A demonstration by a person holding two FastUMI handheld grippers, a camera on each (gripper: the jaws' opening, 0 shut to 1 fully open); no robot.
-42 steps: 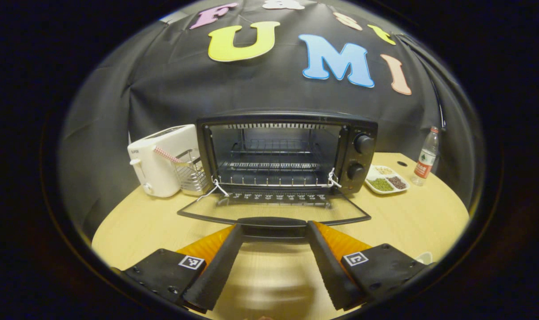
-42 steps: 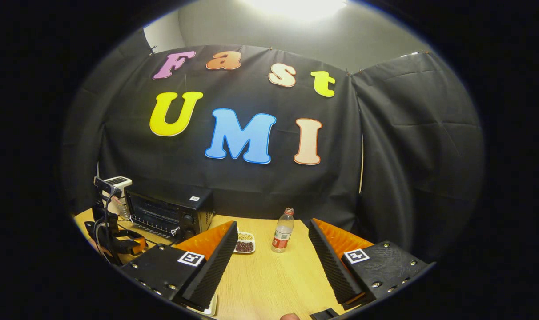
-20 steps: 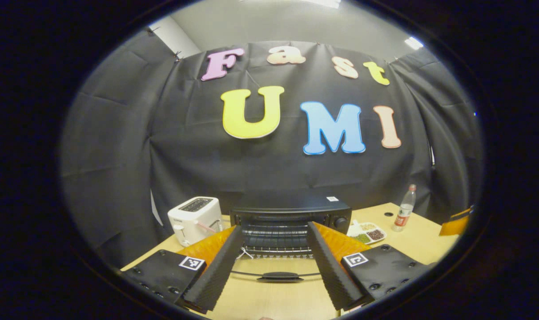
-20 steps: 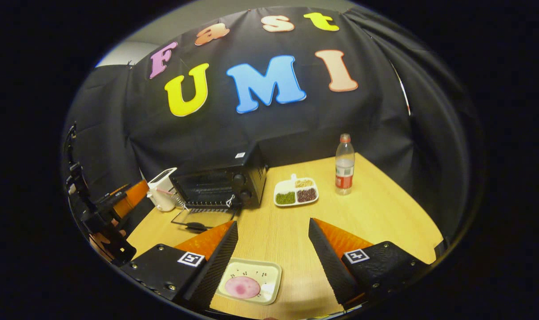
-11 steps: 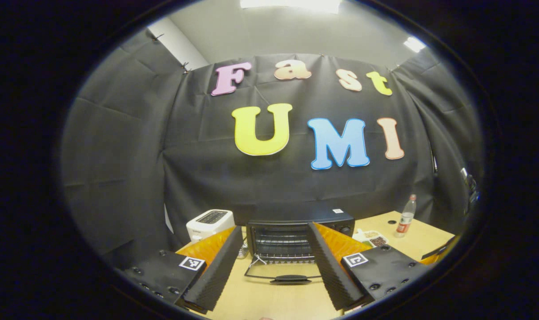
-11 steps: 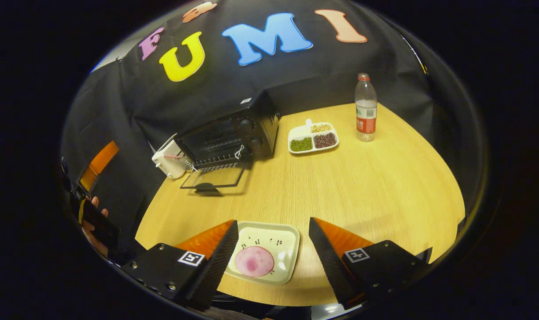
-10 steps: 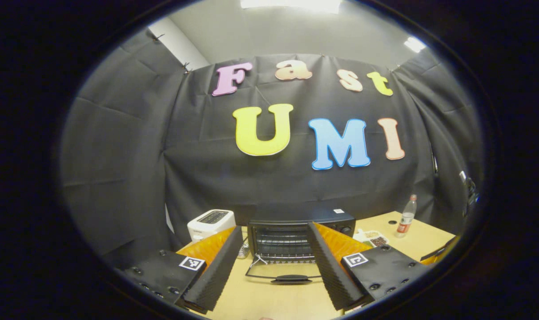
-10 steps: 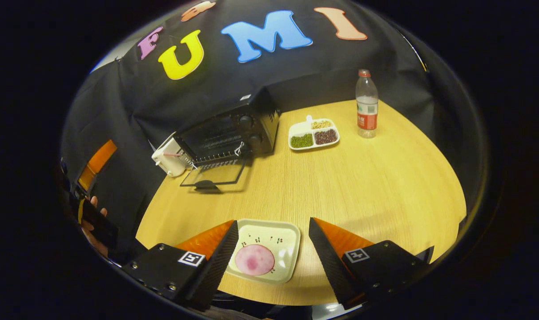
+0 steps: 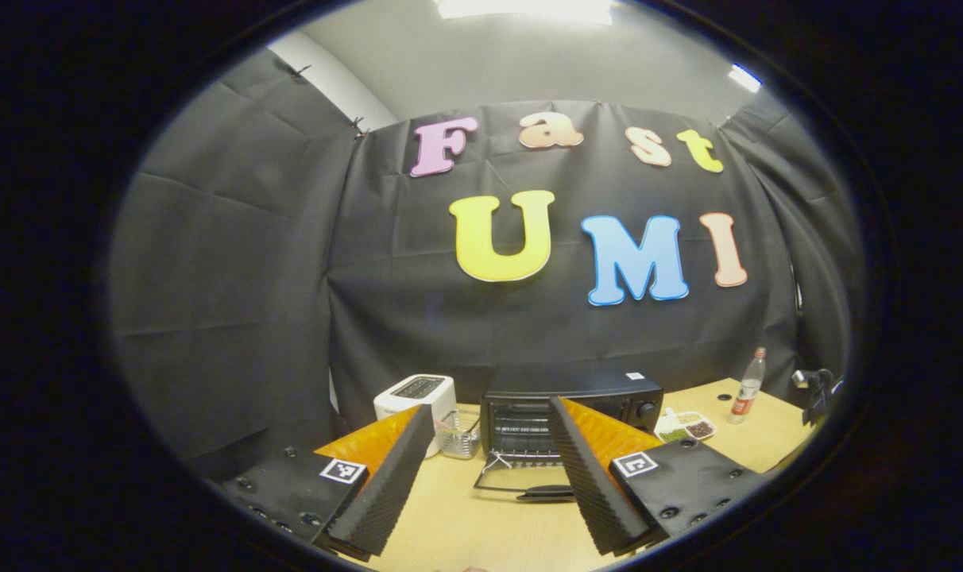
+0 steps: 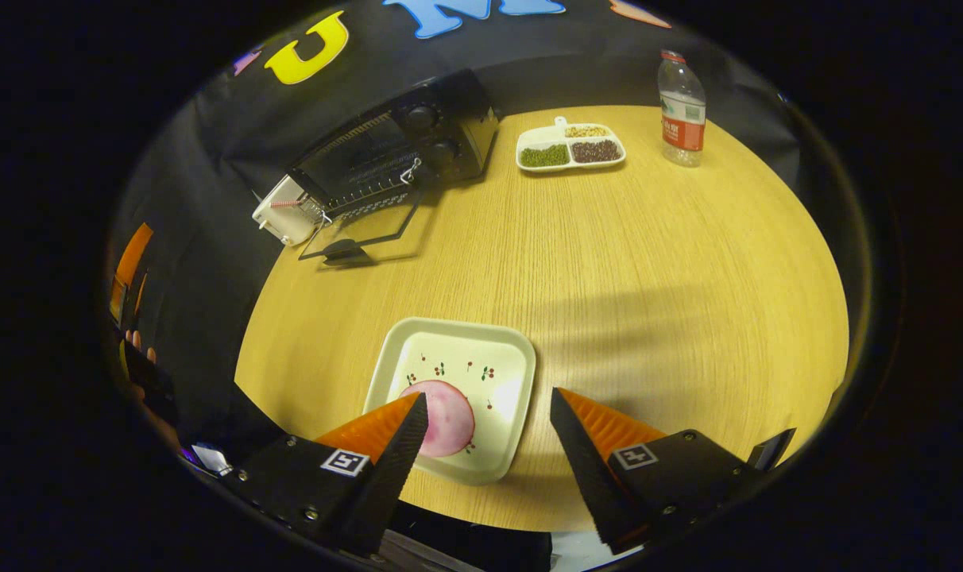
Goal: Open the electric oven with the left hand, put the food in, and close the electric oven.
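Pale cream and square, the plate (image 10: 463, 389) lies at the near edge of the wooden table (image 10: 648, 262) with a round pink slice of food (image 10: 448, 417) on its near-left part. The right gripper (image 10: 485, 437) hangs just above it, jaws spread wide and holding nothing; its left finger overlaps the pink slice in the right gripper view, though I cannot tell if it touches. That stance reads as a lineup for grasping the plate's near rim, so the food can travel on its dish rather than be pinched directly.

Far left on the table stands the black electric oven (image 10: 402, 151), its glass door (image 10: 362, 230) dropped flat onto the table with the handle toward the near side. By my reading the opening step is done, which would explain why the left gripper (image 9: 489, 469) is held back from the oven, released and empty, leaving the mouth free for loading. In the left gripper view the oven (image 9: 569, 401) sits between its fingers, well apart from them.

A white toaster (image 9: 414, 397) and a wire basket (image 9: 459, 435) flank the oven's left; a divided dish of beans (image 10: 570, 147) and a water bottle (image 10: 682, 107) sit to its right (none of them in the loading path).

The bottle's red label and a small white sticker on the oven top are too small to read.
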